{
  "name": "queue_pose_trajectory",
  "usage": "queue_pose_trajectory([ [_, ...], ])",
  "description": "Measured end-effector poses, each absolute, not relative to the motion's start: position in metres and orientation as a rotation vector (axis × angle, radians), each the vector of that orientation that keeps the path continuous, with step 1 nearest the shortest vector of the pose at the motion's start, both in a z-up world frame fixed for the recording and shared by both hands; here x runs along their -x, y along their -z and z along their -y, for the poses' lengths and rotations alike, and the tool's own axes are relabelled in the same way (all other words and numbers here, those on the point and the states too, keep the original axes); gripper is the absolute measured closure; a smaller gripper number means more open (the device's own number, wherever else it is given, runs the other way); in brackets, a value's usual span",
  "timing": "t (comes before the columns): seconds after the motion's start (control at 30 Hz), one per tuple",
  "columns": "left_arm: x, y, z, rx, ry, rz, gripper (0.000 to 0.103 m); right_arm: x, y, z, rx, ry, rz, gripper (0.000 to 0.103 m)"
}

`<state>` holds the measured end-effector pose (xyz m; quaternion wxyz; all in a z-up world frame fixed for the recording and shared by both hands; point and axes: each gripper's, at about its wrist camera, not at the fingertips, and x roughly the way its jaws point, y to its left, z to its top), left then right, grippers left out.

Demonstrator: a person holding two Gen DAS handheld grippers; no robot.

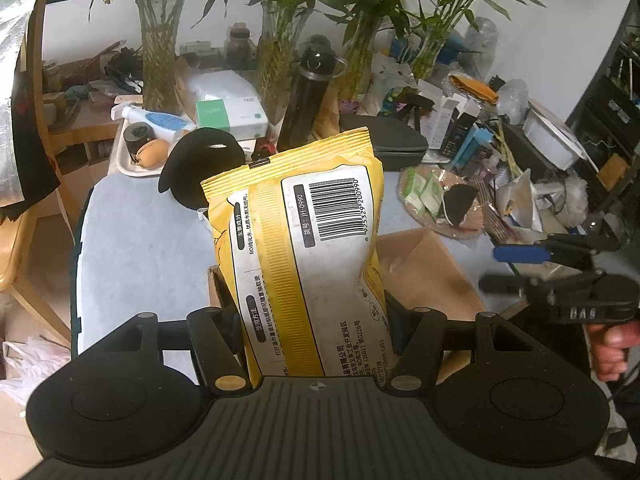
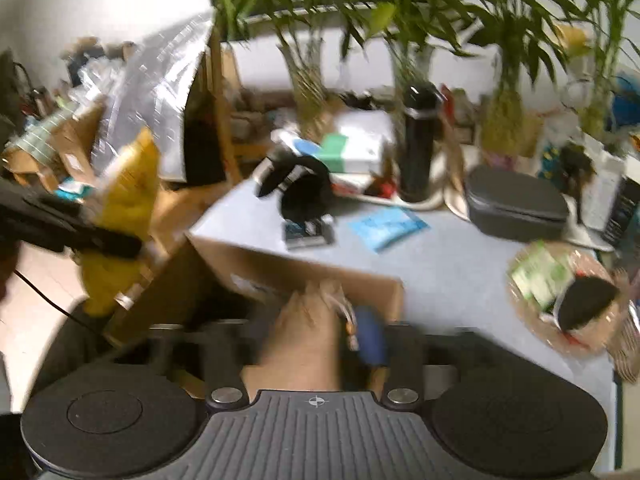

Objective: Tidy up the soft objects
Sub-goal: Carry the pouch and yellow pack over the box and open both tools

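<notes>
The right tool [image 2: 320, 332], jaws apart, hangs over the cardboard box [image 2: 288, 276] on the blurred table [image 2: 448, 280].

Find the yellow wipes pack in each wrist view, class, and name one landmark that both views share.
Left wrist view: the yellow wipes pack fills the centre, upright between the fingers of the left hand-held gripper, above the cardboard box.
Right wrist view: the pack is at the left edge, blurred, clamped in that hand-held gripper.
Shared landmark: the black bottle at the back of the table.
</notes>
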<state>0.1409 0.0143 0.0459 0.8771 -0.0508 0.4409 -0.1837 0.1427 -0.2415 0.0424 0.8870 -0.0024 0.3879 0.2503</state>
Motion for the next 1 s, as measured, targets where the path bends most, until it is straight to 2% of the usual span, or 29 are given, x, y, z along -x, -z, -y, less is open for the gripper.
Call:
queue_pose_trajectory([
  [0.17,-0.142,-0.044,-0.013,0.094,0.389,-0.931,0.042,-0.132,-0.038,0.251,-0.015,-0.532,-0.798,0.006],
  [0.2,-0.142,-0.044,-0.012,0.091,0.389,-0.931,0.042,-0.131,-0.039,0.252,-0.01,-0.527,-0.794,0.005],
  [0.6,-0.15,-0.024,0.016,-0.011,0.373,-0.951,0.039,-0.116,-0.046,0.25,0.039,-0.538,-0.75,0.002],
  [0.73,-0.148,-0.022,0.007,0.07,0.392,-0.913,0.022,-0.111,-0.049,0.25,0.055,-0.538,-0.736,0.002],
  [1.0,-0.138,-0.029,-0.002,0.06,0.344,-0.872,0.022,-0.112,-0.048,0.254,0.032,-0.527,-0.73,0.0],
])
